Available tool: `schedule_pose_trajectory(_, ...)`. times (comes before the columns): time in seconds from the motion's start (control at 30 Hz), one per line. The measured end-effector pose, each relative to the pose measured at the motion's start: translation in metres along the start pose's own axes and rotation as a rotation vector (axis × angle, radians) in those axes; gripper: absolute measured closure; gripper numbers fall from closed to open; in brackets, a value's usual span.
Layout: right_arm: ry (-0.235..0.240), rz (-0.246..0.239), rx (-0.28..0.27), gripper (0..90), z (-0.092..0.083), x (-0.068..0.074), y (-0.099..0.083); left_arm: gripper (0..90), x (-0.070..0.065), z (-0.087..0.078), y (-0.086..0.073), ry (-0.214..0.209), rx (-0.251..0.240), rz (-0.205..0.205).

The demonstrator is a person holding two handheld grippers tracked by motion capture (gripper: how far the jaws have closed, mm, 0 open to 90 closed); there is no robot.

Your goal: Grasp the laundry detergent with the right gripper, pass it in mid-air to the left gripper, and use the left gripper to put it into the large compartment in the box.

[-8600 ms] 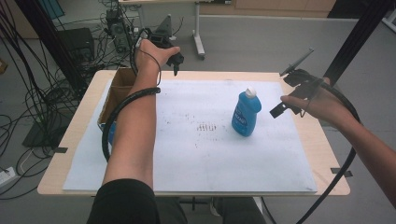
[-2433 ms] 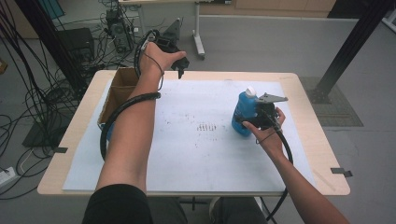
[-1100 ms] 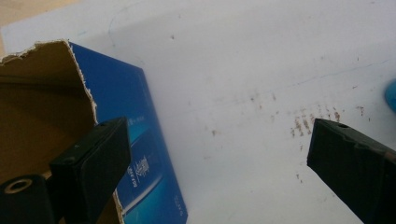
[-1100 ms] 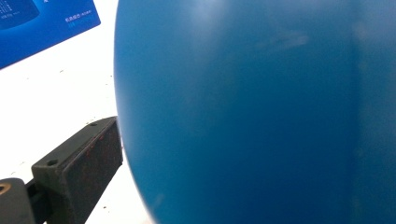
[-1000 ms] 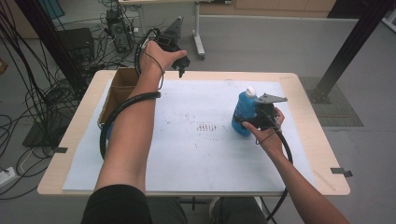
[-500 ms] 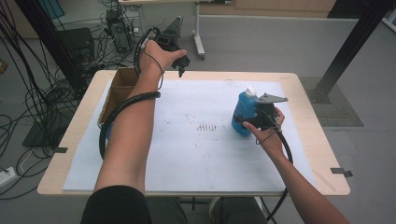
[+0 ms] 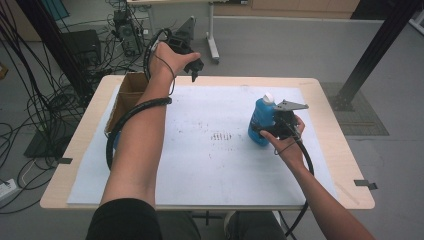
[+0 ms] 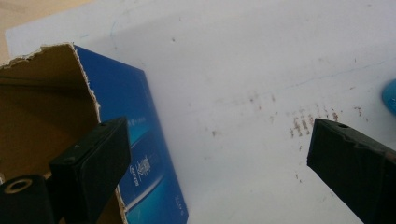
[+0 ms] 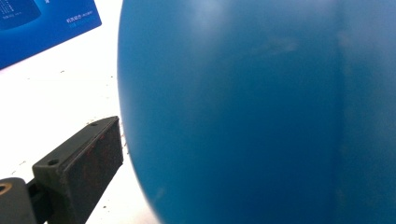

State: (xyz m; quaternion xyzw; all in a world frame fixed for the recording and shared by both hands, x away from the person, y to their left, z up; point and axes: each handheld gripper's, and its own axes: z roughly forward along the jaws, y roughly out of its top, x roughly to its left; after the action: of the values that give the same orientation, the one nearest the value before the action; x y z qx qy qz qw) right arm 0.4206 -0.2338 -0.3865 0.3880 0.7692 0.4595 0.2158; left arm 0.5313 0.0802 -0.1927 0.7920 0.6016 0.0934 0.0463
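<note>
2 grippers are at work over the table, which is covered by a white sheet speckled with small dark marks. The right gripper sits low at the side of a blue bottle that stands upright on the sheet toward the table's right side, white cap on top. In the right gripper view the bottle's blue wall is pressed right up to the camera, with 1 jaw just beside its left flank; the other jaw is cut off, so I cannot tell whether the claw has closed on the bottle or merely brackets it. My guess is that it is set there for a grasp around the body.

The left gripper is held high over the far edge of the table, the arm stretched forward, apparently parked clear of the other hand. Its jaws stand wide apart with nothing between them, looking down on the sheet and on an open cardboard box with a blue printed side, which sits at the table's left edge.

The forearm hides much of that box from above, so its contents cannot be made out. The printing on it is too small to read.
</note>
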Motion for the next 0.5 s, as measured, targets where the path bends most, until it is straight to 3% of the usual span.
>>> schedule_pose_trajectory(0.5,-0.005,0.004,-0.004,2.6,0.0013,0.0005,-0.0009,6.9,-0.0012,0.0005,0.0006,-0.002,-0.001,0.005)
